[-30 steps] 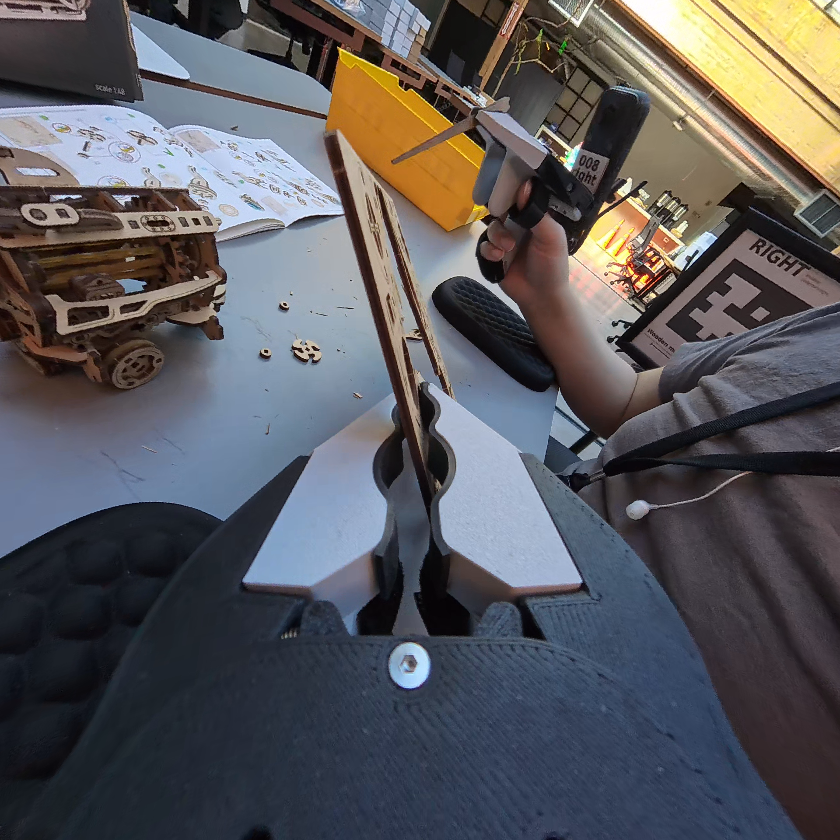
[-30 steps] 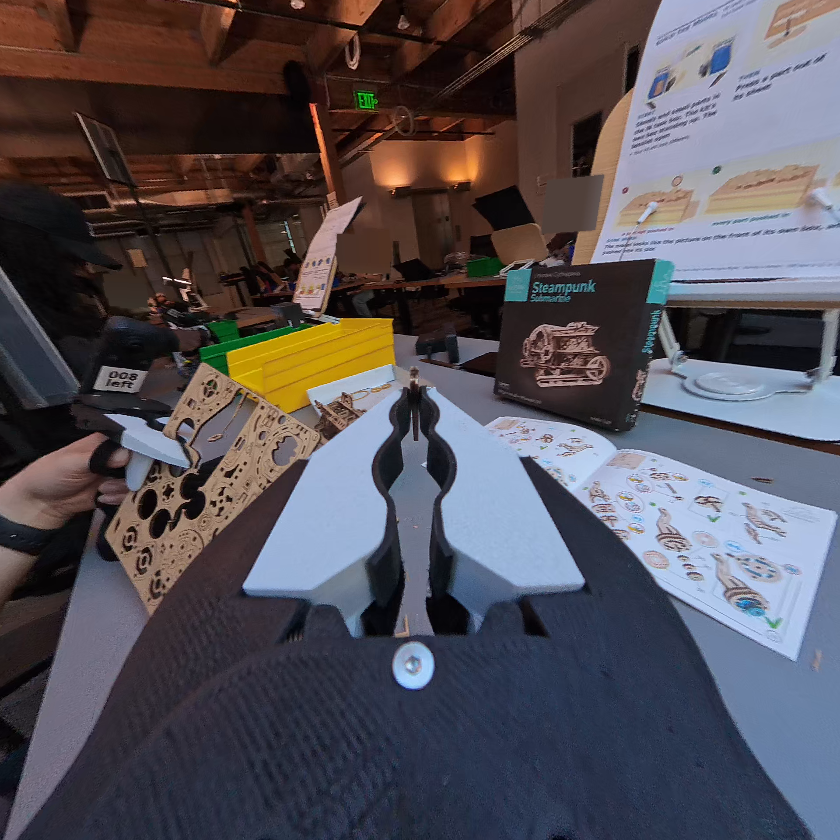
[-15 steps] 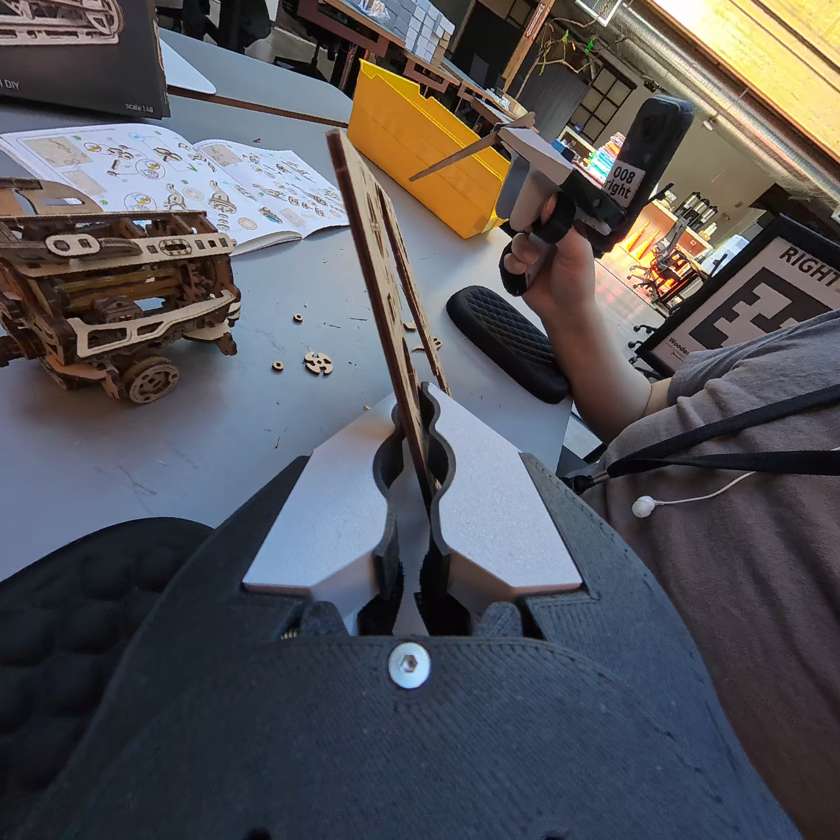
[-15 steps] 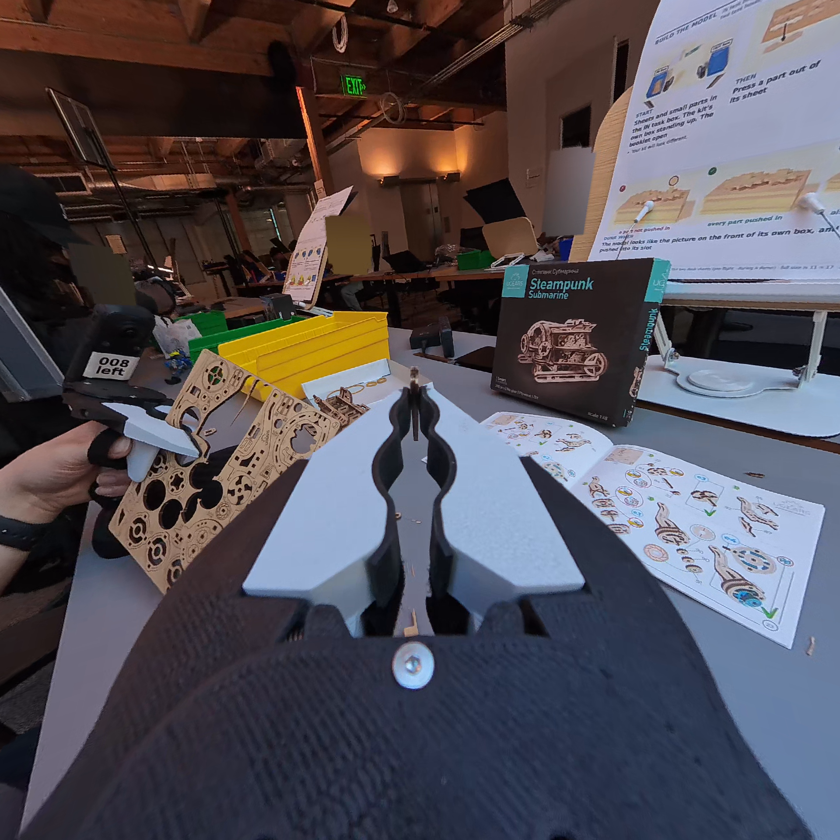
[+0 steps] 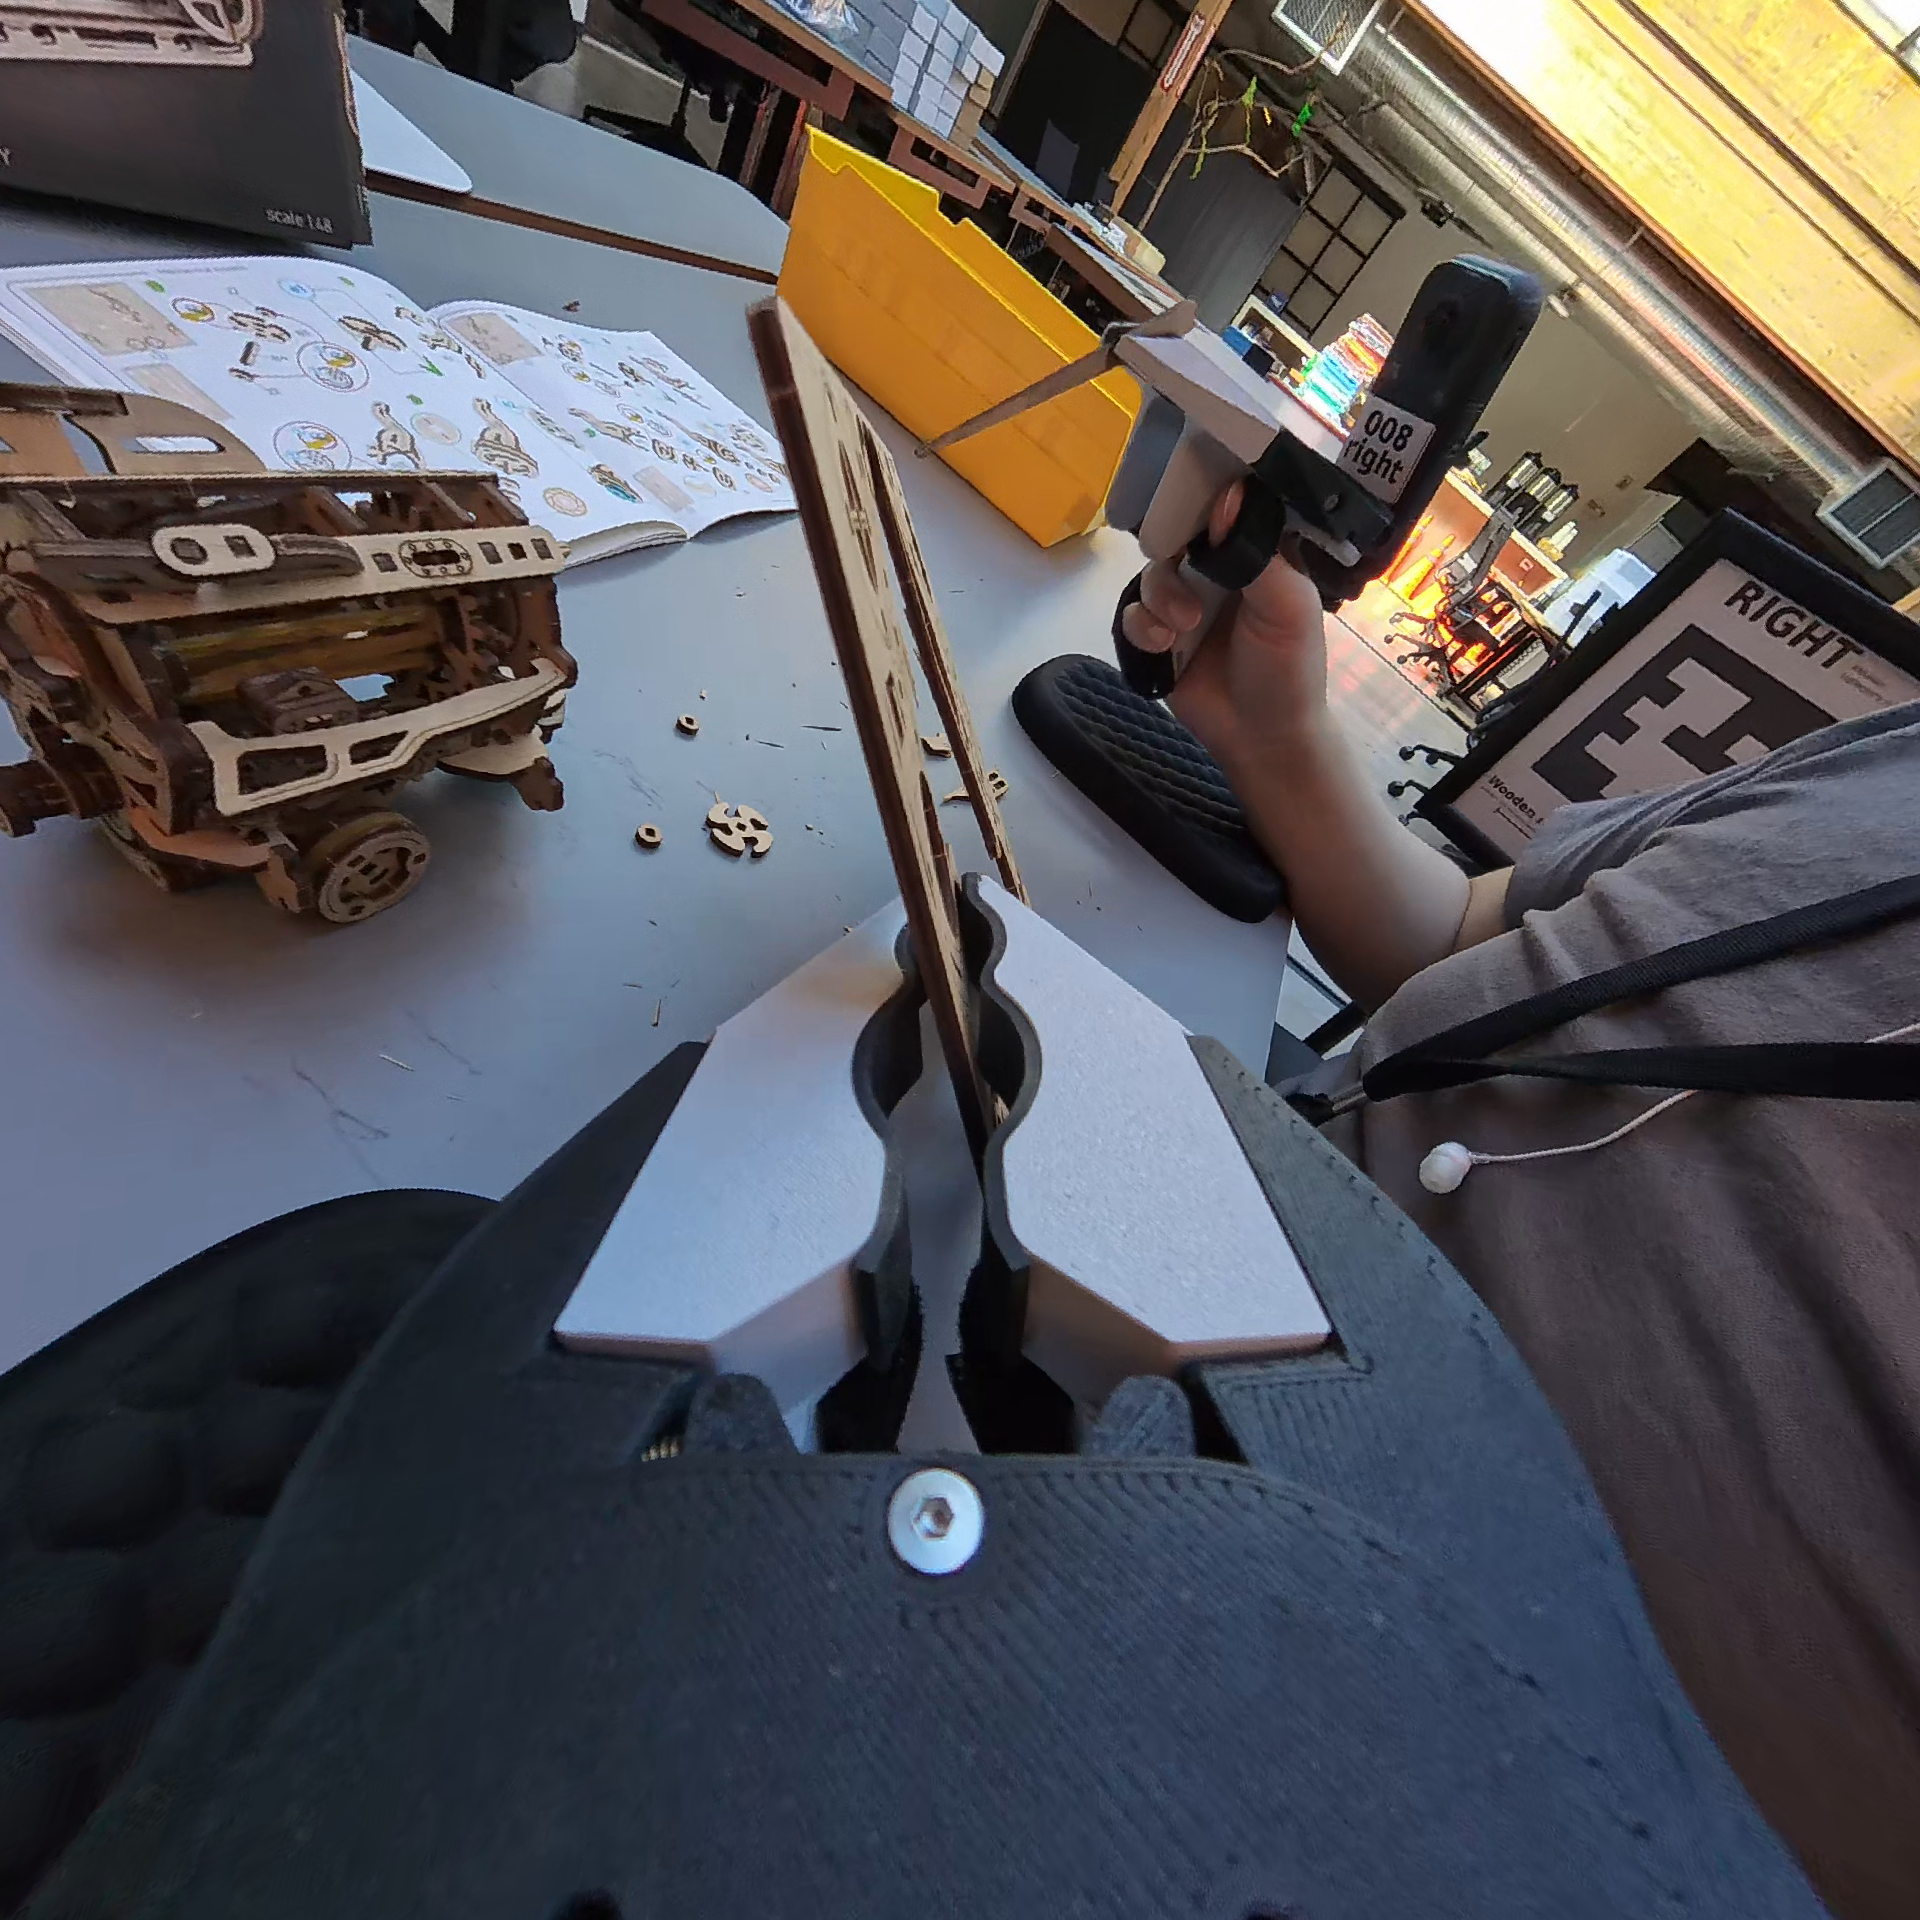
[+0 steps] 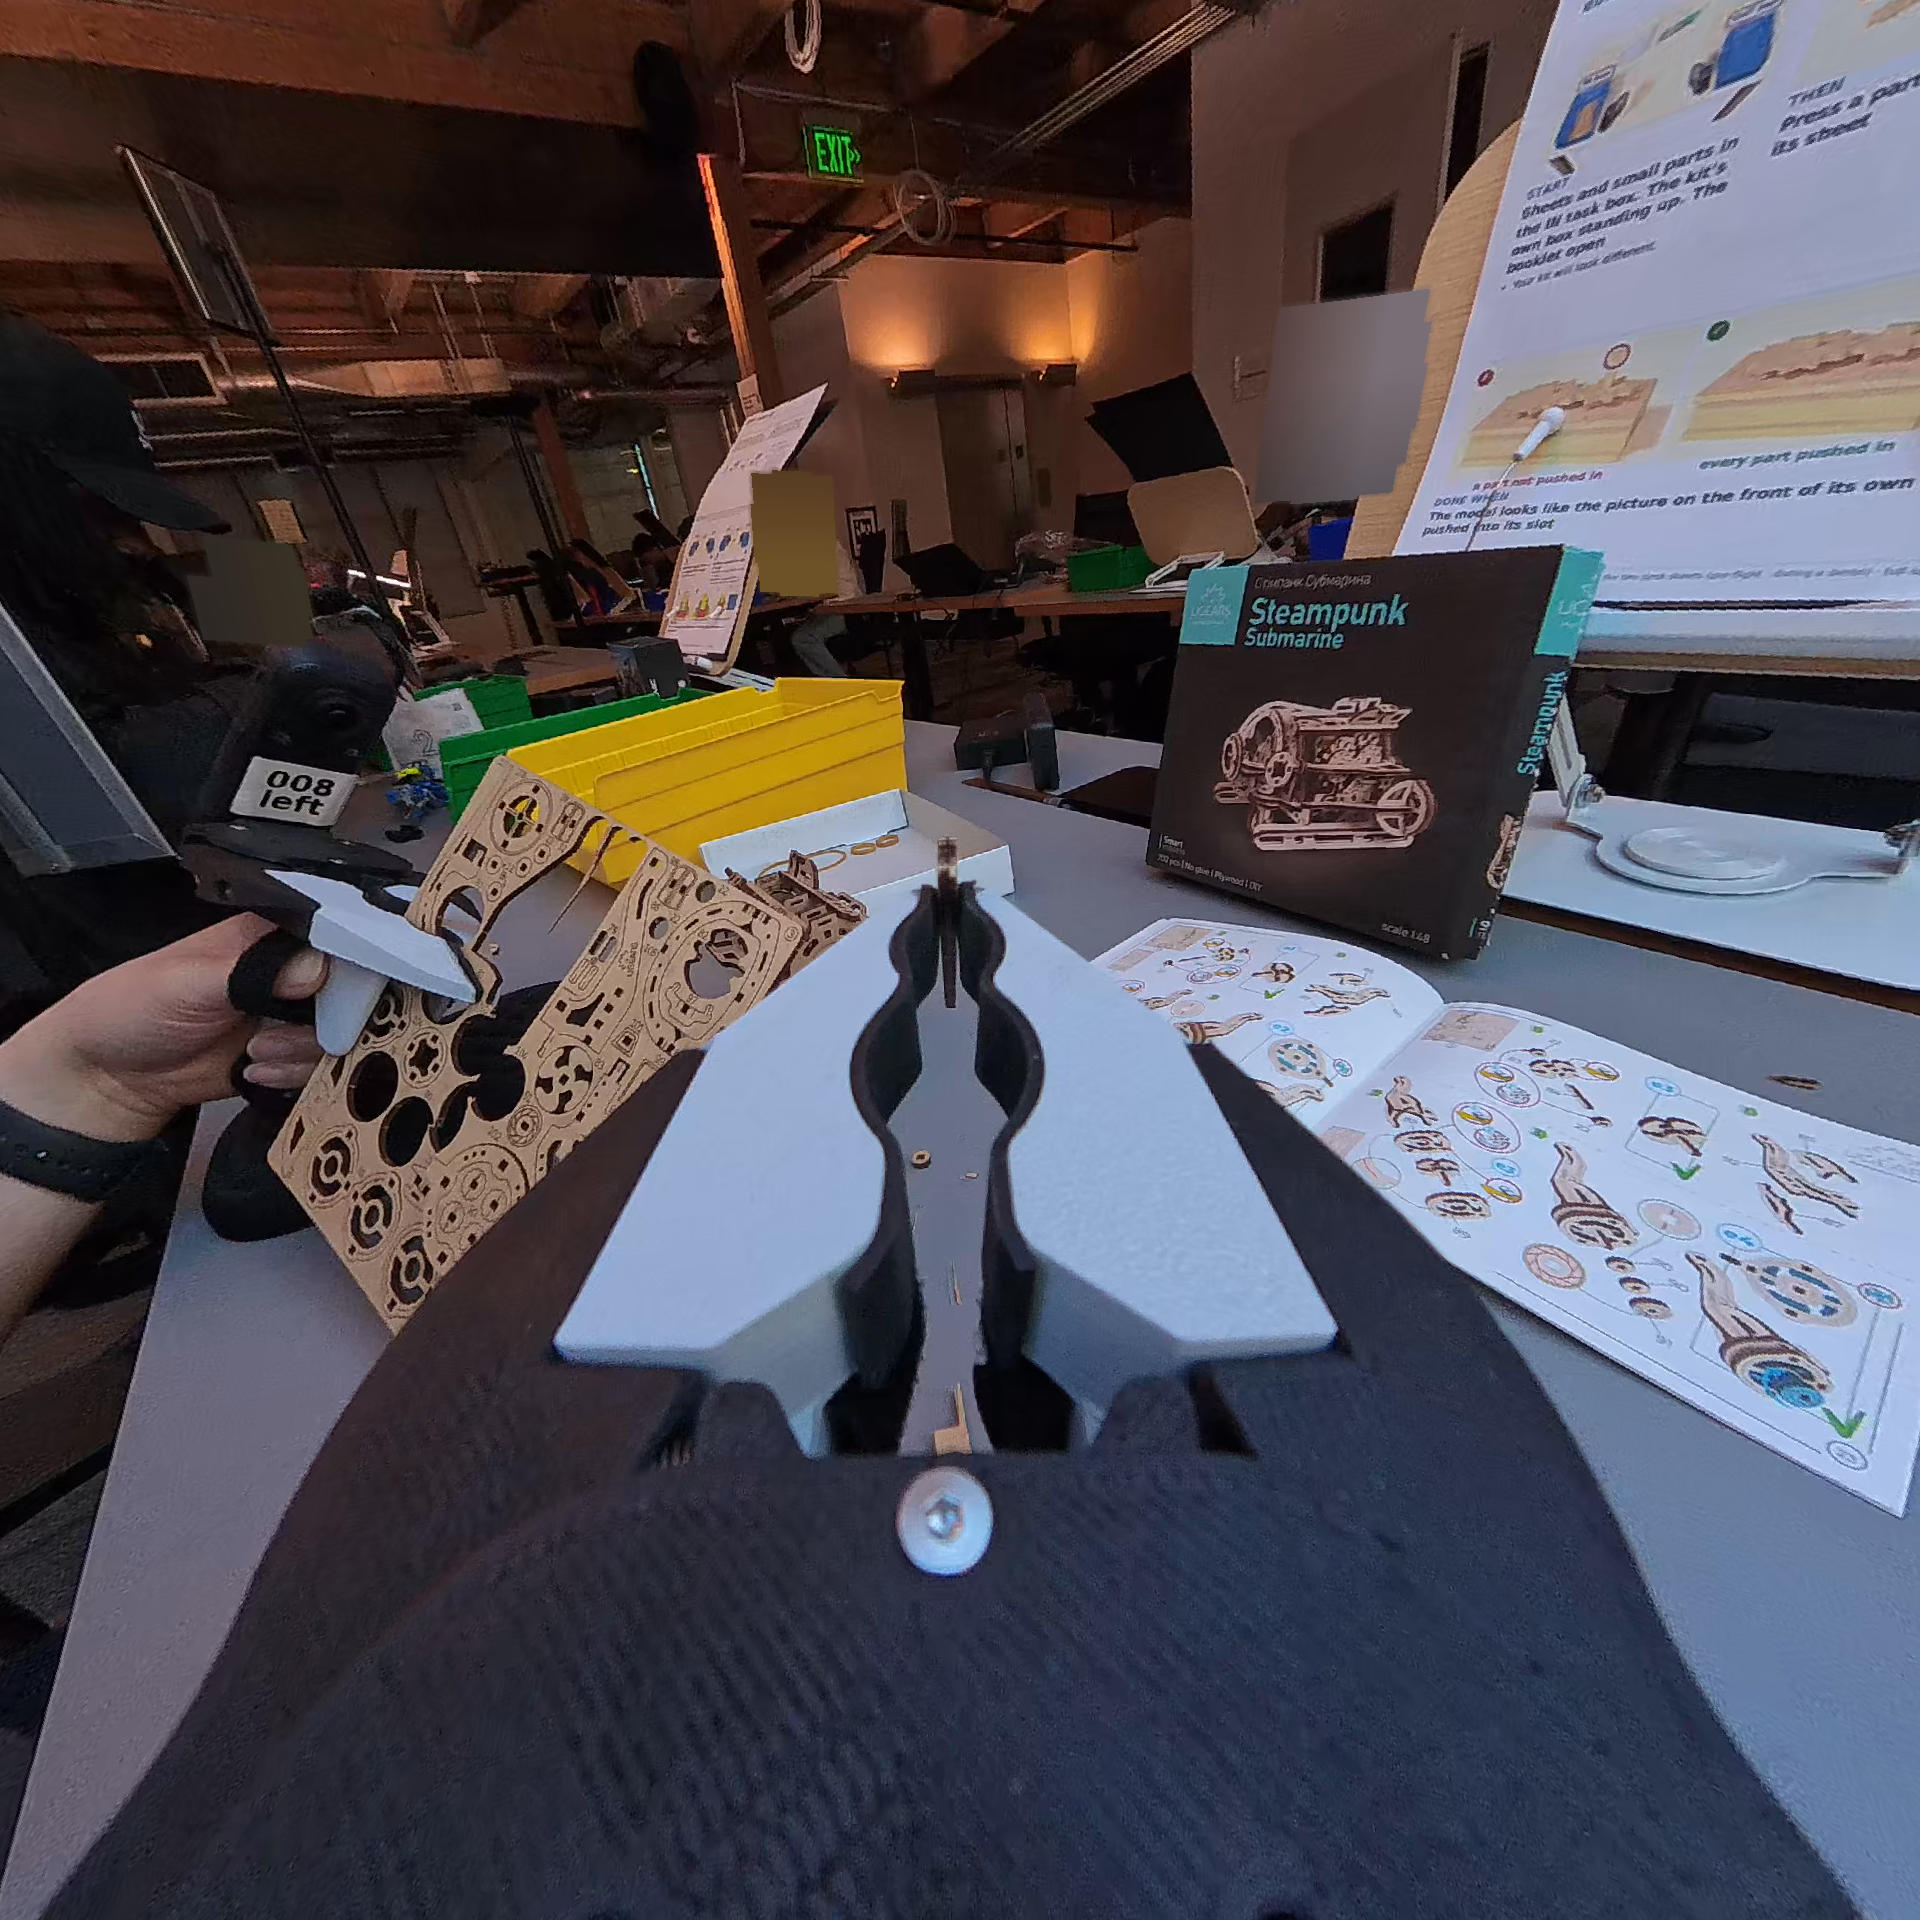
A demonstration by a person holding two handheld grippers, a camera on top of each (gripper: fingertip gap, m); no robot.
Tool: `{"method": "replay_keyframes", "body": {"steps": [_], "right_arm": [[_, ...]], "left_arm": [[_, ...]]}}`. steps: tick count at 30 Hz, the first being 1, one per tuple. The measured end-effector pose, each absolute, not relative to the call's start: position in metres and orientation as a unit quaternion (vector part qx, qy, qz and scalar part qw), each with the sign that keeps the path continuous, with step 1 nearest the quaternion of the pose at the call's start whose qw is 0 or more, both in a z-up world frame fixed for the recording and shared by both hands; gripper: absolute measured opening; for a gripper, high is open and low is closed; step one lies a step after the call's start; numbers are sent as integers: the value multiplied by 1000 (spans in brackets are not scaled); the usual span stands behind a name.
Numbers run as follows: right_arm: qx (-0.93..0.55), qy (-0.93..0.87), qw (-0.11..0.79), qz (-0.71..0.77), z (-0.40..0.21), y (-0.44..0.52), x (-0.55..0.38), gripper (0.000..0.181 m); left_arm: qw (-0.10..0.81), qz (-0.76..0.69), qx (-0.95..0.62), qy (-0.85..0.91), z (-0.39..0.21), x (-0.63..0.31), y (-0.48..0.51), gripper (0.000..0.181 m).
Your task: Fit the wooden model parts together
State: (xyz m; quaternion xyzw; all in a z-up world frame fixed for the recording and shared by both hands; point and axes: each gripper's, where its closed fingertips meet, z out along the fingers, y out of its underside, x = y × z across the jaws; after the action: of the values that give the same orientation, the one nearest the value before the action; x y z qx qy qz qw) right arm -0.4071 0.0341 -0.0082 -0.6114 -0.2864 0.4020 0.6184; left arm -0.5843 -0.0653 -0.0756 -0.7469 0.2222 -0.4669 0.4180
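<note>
My left gripper (image 5: 940, 920) is shut on a laser-cut wooden parts sheet (image 5: 852, 582), held upright and seen edge-on above the grey table (image 5: 312, 1091). In the right wrist view the sheet (image 6: 540, 1039) shows face-on, with many cut-outs, gripped at its left edge by the left gripper (image 6: 457, 966). My right gripper (image 6: 945, 909) is shut on a thin wooden stick (image 6: 945, 873). In the left wrist view the right gripper (image 5: 1132, 348) holds that stick (image 5: 1013, 412) pointing toward the sheet's top, apart from it. The part-built wooden model (image 5: 260, 665) stands on the table to the left.
A yellow bin (image 5: 935, 322) stands at the back. An open instruction booklet (image 6: 1558, 1143) and the dark kit box (image 6: 1351, 748) are on the right. A black wrist pad (image 5: 1143, 779) lies at the table edge. Small loose wooden pieces (image 5: 738, 828) lie beside the model. A white tray (image 6: 862, 847) stands behind it. The gap from one gripper's tips to the other's is roughly 20 cm.
The sheet has swung nearer to the right gripper and fills more of the right wrist view. The right gripper with its stick has sunk slightly. Both grips are unchanged.
</note>
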Motion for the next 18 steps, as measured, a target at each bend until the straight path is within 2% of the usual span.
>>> {"method": "replay_keyframes", "body": {"steps": [18], "right_arm": [[-615,-271,626,395,-12,45,-397,1]], "left_arm": [[396,-482,-746,233,-79,-576,-53,1]]}}
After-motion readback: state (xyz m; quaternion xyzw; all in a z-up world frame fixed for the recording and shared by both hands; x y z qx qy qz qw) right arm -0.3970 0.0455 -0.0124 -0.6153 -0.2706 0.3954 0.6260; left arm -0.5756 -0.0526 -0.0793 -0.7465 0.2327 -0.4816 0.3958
